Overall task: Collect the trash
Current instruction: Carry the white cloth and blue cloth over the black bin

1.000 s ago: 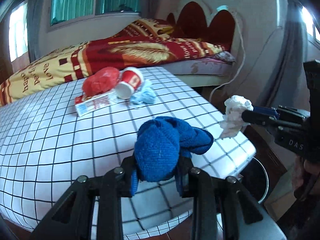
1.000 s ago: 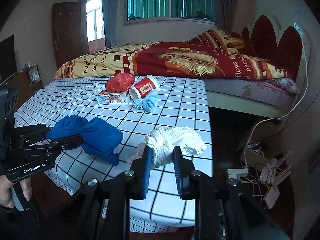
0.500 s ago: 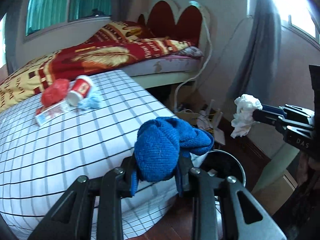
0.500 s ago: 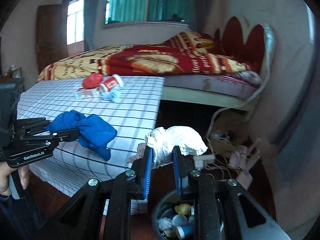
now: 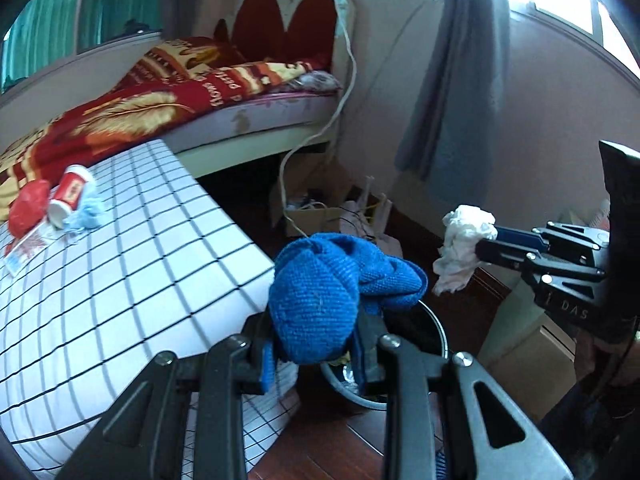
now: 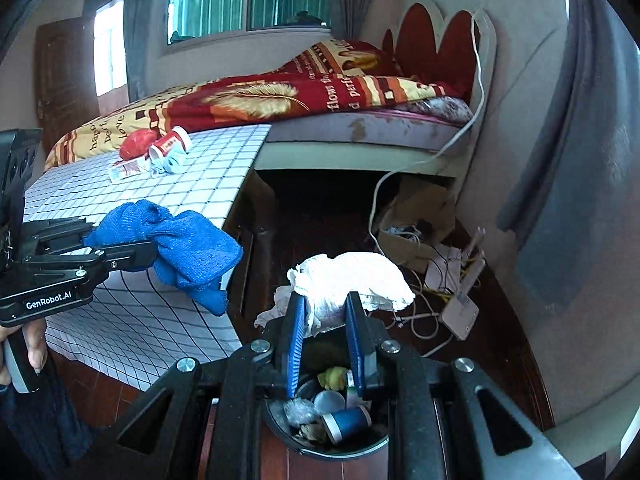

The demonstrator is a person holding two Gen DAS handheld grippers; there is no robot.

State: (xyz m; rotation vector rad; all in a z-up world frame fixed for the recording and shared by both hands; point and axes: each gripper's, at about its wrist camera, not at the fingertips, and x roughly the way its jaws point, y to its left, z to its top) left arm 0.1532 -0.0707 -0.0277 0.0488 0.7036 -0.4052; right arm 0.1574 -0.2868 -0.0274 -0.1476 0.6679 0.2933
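Note:
My left gripper is shut on a blue knitted cloth, held past the table's corner above a round trash bin. The cloth also shows in the right wrist view. My right gripper is shut on a crumpled white tissue, right over the bin, which holds cups and scraps. The tissue also shows in the left wrist view. On the checked table lie a red bag, a red paper cup, a light blue mask and a flat packet.
A bed with a red and yellow blanket stands behind the table. A cardboard box, cables and a white router lie on the dark wooden floor by the wall. A grey curtain hangs on the right.
Both grippers have swung right, off the table, with their loads still held. The bin has come directly under the right gripper and under the blue cloth.

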